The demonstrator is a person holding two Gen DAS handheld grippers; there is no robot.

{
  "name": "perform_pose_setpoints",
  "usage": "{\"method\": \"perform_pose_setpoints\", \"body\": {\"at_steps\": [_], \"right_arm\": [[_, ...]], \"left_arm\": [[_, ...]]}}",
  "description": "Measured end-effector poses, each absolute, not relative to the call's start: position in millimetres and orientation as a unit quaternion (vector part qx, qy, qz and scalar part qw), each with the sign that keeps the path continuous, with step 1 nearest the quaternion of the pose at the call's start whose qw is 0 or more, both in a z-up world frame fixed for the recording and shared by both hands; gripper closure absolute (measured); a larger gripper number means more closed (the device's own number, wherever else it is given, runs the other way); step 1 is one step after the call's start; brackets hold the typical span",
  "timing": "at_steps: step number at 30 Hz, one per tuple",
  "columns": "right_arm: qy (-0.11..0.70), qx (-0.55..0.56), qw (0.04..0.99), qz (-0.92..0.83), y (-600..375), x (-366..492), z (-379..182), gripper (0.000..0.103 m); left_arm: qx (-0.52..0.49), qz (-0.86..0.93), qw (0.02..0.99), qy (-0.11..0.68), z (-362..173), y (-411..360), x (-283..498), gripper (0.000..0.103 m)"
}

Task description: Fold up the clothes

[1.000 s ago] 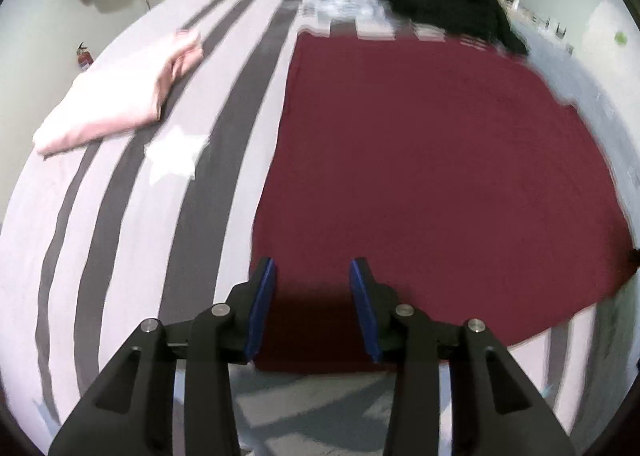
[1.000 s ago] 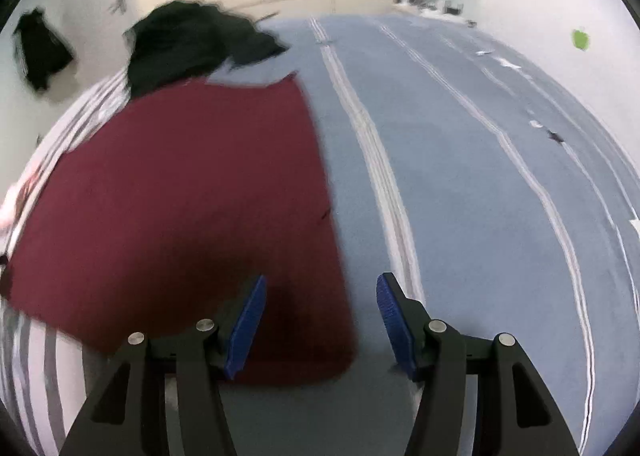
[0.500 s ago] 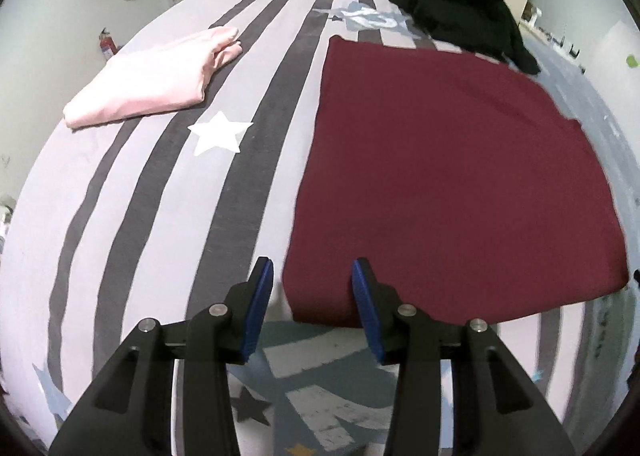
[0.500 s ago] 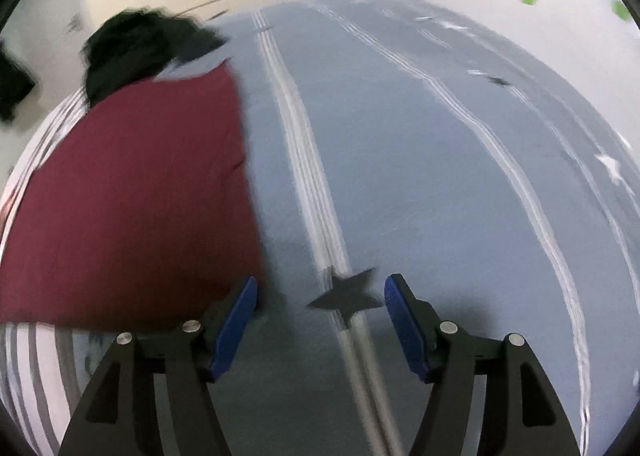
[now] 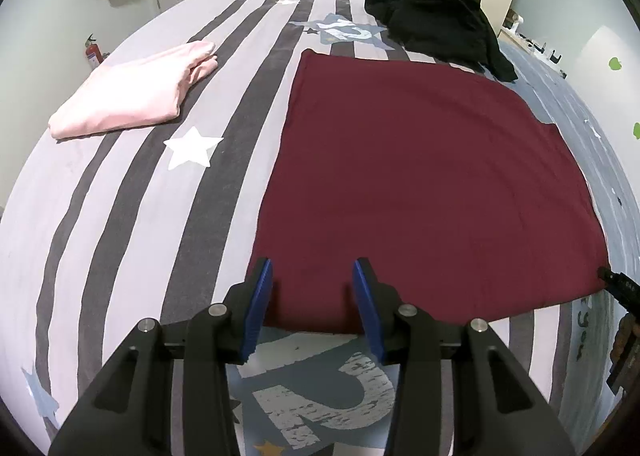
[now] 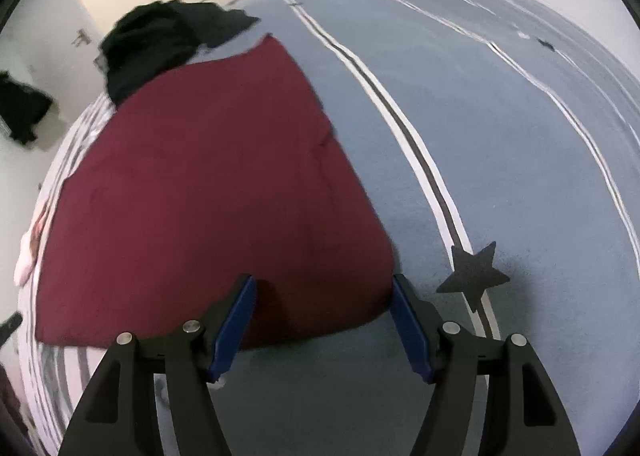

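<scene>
A maroon cloth (image 5: 420,176) lies spread flat on the bed, and its near edge runs just past both grippers. My left gripper (image 5: 312,268) hovers open over the cloth's near left corner, and the fabric shows between its blue pads (image 5: 260,296) without being pinched. Over the near right corner (image 6: 360,296) my right gripper (image 6: 324,284) stands open and wider, with nothing clamped. The maroon cloth (image 6: 208,196) fills the left half of the right wrist view.
A folded pink garment (image 5: 132,96) rests on the striped bedspread (image 5: 140,236) at the left. A crumpled black garment (image 5: 440,24) lies beyond the cloth's far edge. Blue bed cover (image 6: 500,136) stretches to the right. A fire extinguisher (image 5: 92,52) stands by the wall.
The left gripper drew back and up, so the cloth's near edge now sits at its fingertips. The right gripper swung out over the blue cover, then back over the corner, with its jaws wider.
</scene>
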State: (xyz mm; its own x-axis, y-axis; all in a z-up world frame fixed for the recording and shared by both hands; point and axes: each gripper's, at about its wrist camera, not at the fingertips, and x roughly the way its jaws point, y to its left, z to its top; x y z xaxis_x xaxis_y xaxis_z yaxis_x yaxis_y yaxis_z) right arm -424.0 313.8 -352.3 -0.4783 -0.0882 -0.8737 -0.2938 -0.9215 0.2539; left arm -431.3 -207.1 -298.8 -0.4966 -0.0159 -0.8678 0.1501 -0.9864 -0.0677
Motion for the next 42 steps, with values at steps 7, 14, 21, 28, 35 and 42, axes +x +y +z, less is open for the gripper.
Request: {"method": "perform_pose_setpoints", "body": {"at_steps": [7,14,21,28,35,42], "right_arm": [[0.211,-0.507,0.080,0.832,325.6,-420.1,-355.0,0.039],[0.242,-0.511,0.075,0.821,310.2,-431.5,-352.2,0.032],[0.205,-0.503,0.073,0.836,287.3,-445.7,-333.4,0.090],[0.079,-0.403,-0.011,0.912,125.6,-463.9,-214.4,0.091],[0.017,-0.443,-0.195,0.875,-133.0,-489.1,-227.5,0.090],[0.051,-0.490,-0.241,0.836,-175.1,-457.8,-259.8,0.069]], "left_arm": [[0.502,-0.859,0.060,0.077,-297.5,-226.0,-420.2,0.065],[0.493,-0.864,0.059,0.081,-282.0,-243.2,-417.4,0.065],[0.493,-0.863,0.038,0.107,-297.6,-288.6,-424.3,0.065],[0.483,-0.870,0.014,0.096,-275.3,-350.0,-423.1,0.065],[0.475,-0.873,0.017,0.112,-265.8,-398.7,-424.0,0.065],[0.494,-0.863,0.001,0.107,-287.8,-399.5,-418.8,0.065]]}}
